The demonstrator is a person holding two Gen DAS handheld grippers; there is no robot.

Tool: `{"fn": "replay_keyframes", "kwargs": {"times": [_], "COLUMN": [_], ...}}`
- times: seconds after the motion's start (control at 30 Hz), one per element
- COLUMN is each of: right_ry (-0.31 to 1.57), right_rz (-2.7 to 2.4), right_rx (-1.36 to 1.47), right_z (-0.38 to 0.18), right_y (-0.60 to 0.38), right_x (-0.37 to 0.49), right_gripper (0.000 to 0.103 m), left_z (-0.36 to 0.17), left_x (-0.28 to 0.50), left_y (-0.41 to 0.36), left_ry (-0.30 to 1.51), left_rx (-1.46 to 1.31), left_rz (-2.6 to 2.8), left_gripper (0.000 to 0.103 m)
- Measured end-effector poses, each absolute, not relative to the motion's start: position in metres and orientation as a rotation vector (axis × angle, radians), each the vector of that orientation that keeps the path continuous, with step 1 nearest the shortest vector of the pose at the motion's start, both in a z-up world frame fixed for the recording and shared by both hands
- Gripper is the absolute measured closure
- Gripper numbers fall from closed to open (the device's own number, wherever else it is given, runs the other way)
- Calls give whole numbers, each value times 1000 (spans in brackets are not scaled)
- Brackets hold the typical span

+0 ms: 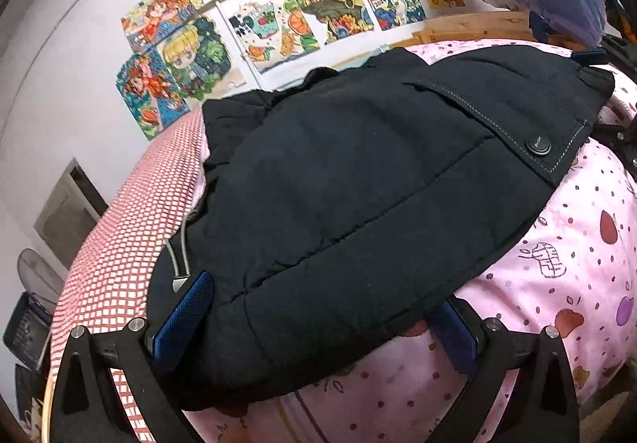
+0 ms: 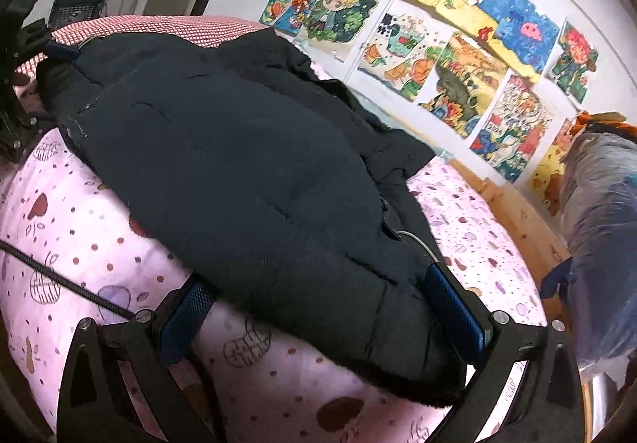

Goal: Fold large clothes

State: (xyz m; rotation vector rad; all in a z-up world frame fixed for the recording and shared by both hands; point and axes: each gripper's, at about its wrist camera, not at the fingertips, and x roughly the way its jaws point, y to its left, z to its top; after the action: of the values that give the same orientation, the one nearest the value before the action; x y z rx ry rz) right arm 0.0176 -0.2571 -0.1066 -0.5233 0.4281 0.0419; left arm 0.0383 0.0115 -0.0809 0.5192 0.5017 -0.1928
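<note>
Here the black padded jacket (image 1: pixel 338 212) lies on the pink spotted bedsheet (image 1: pixel 577 263); its snap button's (image 1: pixel 538 146) lettering is unreadable. Left gripper (image 1: pixel 318 323) and right gripper (image 2: pixel 322 307) straddle its hem, jaws spread wide.

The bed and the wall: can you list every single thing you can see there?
Jacket: one, black, padded, lying across the bed.
Snap button: one, black, on the jacket's pocket flap.
Pink sheet: one, pink with dots and fruit shapes, under the jacket.
Checked cloth: one, red and white, on the far end of the bed seen from the right wrist.
Drawings: many, brightly coloured, stuck on the white wall.
Plastic-wrapped bundle: one, blue and grey, at the bed's wooden end.
Wooden bed frame: one, light wood, beside the bundle.
Crate: one, dark, beyond the checked cloth.
Left gripper: one, black with blue pads, open around the jacket's edge.
Right gripper: one, same colours, open around the opposite edge.
</note>
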Motion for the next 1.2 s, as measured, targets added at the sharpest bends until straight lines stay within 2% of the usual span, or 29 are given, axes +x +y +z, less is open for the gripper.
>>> {"fn": "replay_keyframes", "kwargs": {"times": [0.33, 0.6, 0.67, 0.9, 1.03, 1.2], "right_ry": [383, 315, 318, 410, 486, 552], "right_rz": [-33, -20, -3, 144, 254, 353], "right_rx": [-559, -270, -233, -29, 66, -47], "right_z": [-96, -55, -46, -17, -30, -69], "right_y": [-256, -293, -301, -337, -348, -333], "right_x": [15, 28, 36, 78, 90, 77], "right_gripper": [2, 3, 6, 8, 8, 7], "left_z": [-74, -37, -25, 15, 26, 28], "left_x": [25, 40, 46, 73, 86, 96], "left_y": [9, 18, 19, 22, 25, 20], "left_ry": [368, 358, 357, 360, 384, 398], "left_rx": [550, 442, 431, 372, 326, 337], "left_rz": [-105, -45, -49, -91, -118, -120], "left_gripper": [0, 1, 5, 11, 19, 19]}}
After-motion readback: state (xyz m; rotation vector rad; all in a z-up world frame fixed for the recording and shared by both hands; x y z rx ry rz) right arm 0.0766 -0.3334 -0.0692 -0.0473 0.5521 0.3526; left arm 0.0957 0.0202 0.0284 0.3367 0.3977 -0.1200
